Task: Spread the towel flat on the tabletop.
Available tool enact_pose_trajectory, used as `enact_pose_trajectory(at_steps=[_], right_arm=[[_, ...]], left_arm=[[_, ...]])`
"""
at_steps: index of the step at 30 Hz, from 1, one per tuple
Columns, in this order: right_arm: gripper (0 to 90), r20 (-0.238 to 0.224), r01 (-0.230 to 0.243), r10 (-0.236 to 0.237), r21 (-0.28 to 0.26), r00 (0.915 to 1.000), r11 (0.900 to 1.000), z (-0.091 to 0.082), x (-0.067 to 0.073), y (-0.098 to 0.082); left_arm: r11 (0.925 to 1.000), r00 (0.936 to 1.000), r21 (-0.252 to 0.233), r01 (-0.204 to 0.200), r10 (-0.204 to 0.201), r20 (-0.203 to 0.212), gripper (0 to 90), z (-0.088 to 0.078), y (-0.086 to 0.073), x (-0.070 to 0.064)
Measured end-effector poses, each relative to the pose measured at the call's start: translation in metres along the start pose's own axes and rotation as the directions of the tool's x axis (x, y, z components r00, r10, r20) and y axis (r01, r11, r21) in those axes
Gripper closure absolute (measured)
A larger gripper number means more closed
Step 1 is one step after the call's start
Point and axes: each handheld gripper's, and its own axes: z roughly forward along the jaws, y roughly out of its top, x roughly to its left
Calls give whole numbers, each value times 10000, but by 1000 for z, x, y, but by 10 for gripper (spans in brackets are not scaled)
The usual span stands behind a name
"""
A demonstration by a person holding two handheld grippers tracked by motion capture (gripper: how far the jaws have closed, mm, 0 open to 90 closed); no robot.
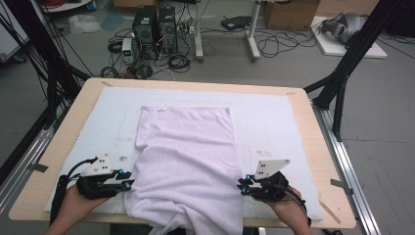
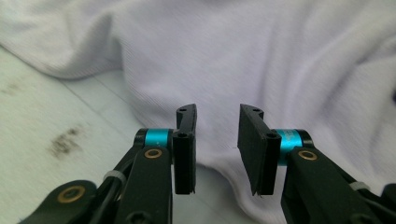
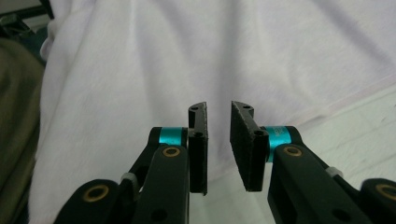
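Left hand-held gripper (image 1: 128,182): jaws slightly apart, gripping nothing, at the towel's left edge.
Right hand-held gripper (image 1: 242,186): narrow gap, empty, at the right edge.
Towel (image 1: 188,161): spread on the worktop's (image 1: 303,122) white mat, near end drooping over the front edge.
Surroundings: computers (image 1: 154,27) and cables on the floor beyond.

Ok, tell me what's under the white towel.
The towel lies on a pale mat that covers the wooden table. Its near end hangs over the table's front edge. Anything beneath the cloth itself is hidden.
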Motion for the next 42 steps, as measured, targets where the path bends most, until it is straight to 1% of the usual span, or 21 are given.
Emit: enact_pose_trajectory(at_steps=[4,6,7,8,9,11,14,19,22,24,26,29,32,34,36,37,38,39,40,41,42], right_arm=[[680,212,-36,39,-152,9998,9999,15,-13,12],[659,233,-96,100,-195,9997,9998,25,-21,16],[648,352,-178,183,-145,9992,9997,29,-26,19],[648,371,-292,296,-120,9989,9995,32,-29,21],[648,400,-311,317,-148,9987,9994,34,-33,22],[646,449,-382,387,-134,9982,9992,37,-37,24],[640,445,-392,395,-68,9982,9992,38,-39,23],[634,468,-359,365,-144,9982,9993,32,-35,20],[629,546,-290,300,-180,9981,9994,30,-35,22],[628,605,-304,315,-197,9977,9993,32,-37,25],[629,612,-251,263,-202,9978,9995,34,-39,29],[631,656,-222,238,-249,9976,9994,37,-44,34],[630,751,-490,518,-377,9958,9981,39,-56,35],[629,797,-773,809,-473,9935,9959,41,-64,34],[621,823,-988,1018,-395,9914,9943,45,-70,32],[613,821,-1047,1073,-353,9908,9939,47,-73,31],[604,763,-1184,1202,-281,9898,9926,49,-75,29],[600,751,-1289,1302,-230,9886,9914,52,-77,29],[596,741,-1276,1285,-165,9889,9917,54,-78,28],[589,713,-1322,1325,-88,9886,9912,56,-78,28],[586,690,-1281,1282,-47,9893,9917,57,-78,28]], left_arm=[[9997,9983,217,86,-73,-570,666,20,11,12],[9984,9941,425,370,-324,-1038,638,32,14,20],[9970,9915,459,615,-557,-1178,616,37,15,24],[9956,9916,531,769,-708,-1083,618,41,15,28],[9952,9934,638,741,-681,-922,653,45,14,29],[9947,9962,788,659,-611,-616,829,48,12,29],[9955,9973,757,565,-527,-519,861,40,8,27],[9977,9972,417,536,-514,-535,851,10,0,19],[9989,9976,106,463,-456,-529,730,-3,0,15],[9989,9972,-41,475,-476,-568,670,-5,3,17],[9986,9970,-65,528,-531,-559,668,-1,7,21],[9978,9957,29,656,-653,-653,707,14,11,31],[9959,9936,124,898,-887,-693,743,30,15,43],[9952,9934,116,969,-960,-635,744,40,17,45],[9949,9932,348,944,-917,-714,693,48,19,44],[9938,9932,588,942,-898,-742,655,54,19,43],[9931,9941,851,806,-739,-791,657,57,19,42],[9945,9948,812,668,-601,-819,678,58,18,42],[9948,9958,771,660,-608,-680,723,58,18,42],[9944,9959,865,611,-549,-723,834,56,18,42],[9940,9952,931,575,-497,-848,852,55,18,41]])
